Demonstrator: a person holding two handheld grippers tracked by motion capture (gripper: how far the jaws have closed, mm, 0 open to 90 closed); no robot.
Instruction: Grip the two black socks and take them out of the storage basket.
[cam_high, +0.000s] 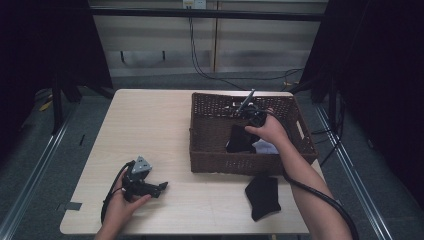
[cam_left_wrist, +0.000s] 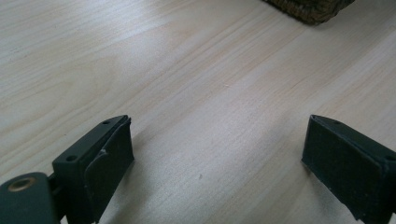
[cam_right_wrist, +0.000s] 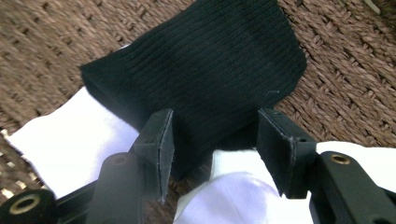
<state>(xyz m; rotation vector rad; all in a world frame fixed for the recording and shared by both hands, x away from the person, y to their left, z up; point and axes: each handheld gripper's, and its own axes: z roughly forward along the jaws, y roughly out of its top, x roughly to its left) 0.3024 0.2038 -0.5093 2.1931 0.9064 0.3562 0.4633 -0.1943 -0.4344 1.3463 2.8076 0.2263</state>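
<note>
The right tongs (cam_right_wrist: 212, 144) are straddling a black sock (cam_right_wrist: 201, 74) in the basket (cam_high: 200, 130), seemingly not clamped yet; grip deep, avoiding the white sock (cam_right_wrist: 70, 140) beneath. Left tongs (cam_left_wrist: 215, 163) are gaping wide over the surface (cam_left_wrist: 187, 70).

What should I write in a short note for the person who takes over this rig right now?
Right gripper: open, jaws on either side of a black sock lying over white socks inside the wicker basket.
Left gripper: open, holding nothing, low over the table at front left.
Second black sock: on the table in front of the basket.
Done: some socks are in the basket.
Left: probably either grip or let go of the sock in the basket, then handle the one outside.
</note>
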